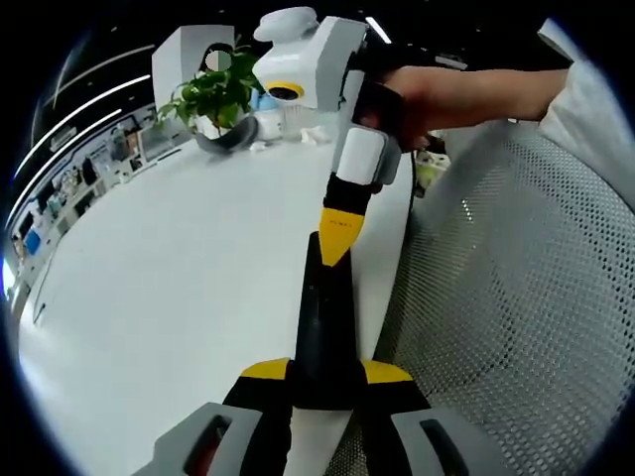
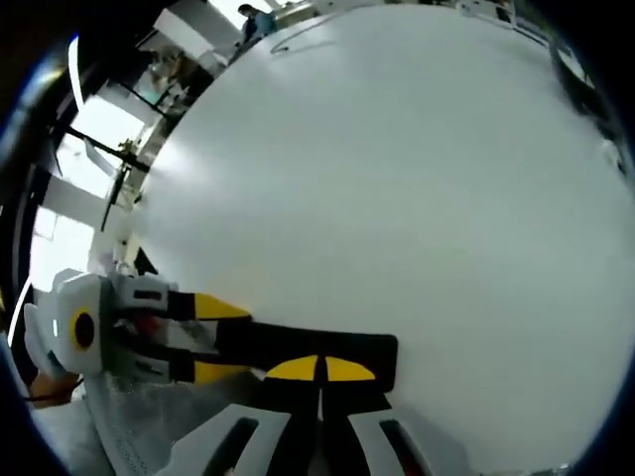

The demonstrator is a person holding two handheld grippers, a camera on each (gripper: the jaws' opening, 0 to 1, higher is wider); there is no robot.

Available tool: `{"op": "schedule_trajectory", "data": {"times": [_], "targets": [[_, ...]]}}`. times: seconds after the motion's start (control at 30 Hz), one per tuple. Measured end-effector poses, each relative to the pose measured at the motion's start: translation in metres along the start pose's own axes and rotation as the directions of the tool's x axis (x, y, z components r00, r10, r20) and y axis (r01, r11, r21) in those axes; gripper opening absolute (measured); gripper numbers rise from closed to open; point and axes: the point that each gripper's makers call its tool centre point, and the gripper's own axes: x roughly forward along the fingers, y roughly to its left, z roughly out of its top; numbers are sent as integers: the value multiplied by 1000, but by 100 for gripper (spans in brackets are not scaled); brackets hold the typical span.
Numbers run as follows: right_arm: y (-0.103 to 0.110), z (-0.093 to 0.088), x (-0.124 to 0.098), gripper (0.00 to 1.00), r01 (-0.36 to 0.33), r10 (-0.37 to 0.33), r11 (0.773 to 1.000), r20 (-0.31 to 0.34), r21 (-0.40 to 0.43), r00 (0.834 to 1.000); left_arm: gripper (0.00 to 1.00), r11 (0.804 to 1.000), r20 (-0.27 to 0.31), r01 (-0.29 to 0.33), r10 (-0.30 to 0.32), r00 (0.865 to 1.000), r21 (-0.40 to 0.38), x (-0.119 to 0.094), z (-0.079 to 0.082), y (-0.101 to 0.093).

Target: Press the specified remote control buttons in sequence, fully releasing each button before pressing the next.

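White worktop [image 1: 169, 297] across the left of the left gripper view, with a potted plant [image 1: 213, 94] at its far edge. At centre, remote control [image 1: 322, 317]: black, slim, bar-shaped, held off the worktop and spanning from claw to claw. Near end pinched by the left claw [image 1: 325, 372], jaws pressed against both long sides. Far end pinched by the right claw [image 1: 337, 233], with a hand [image 1: 446, 94] behind it. At right, grey mesh chair [image 1: 516, 297].

Right gripper view confirms: left claw [image 2: 213, 339] at left, clamped on one end of the remote control [image 2: 298, 347]; right claw [image 2: 319, 369] at bottom, closed on the other end.

Judged light and stiff, with a smooth plastic shell likely to slip under a tip grip. Best held by the long edges near one end, leaving the button face free. Cannot tell which side carries the buttons.
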Motion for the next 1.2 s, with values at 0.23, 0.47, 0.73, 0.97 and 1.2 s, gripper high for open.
{"op": "schedule_trajectory", "data": {"times": [0.23,0.47,0.73,0.97,1.2], "targets": [[0,-2,-3,0,-34,31,999,61,36,998,24,1000,-1,-1,1,1000,-1,0,0,0],[12,8,-6,0,-201,178,969,158,146,971,24,1000,-2,0,0,1000,0,-1,0,-1],[23,13,-2,0,-196,182,978,177,65,967,24,1000,3,14,-14,1000,14,0,1,-6],[26,8,5,0,-220,209,972,131,84,969,24,1000,4,16,-16,1000,15,0,1,-6],[24,5,8,0,-205,196,976,112,72,974,24,1000,0,16,-16,1000,13,0,1,-6]]}}
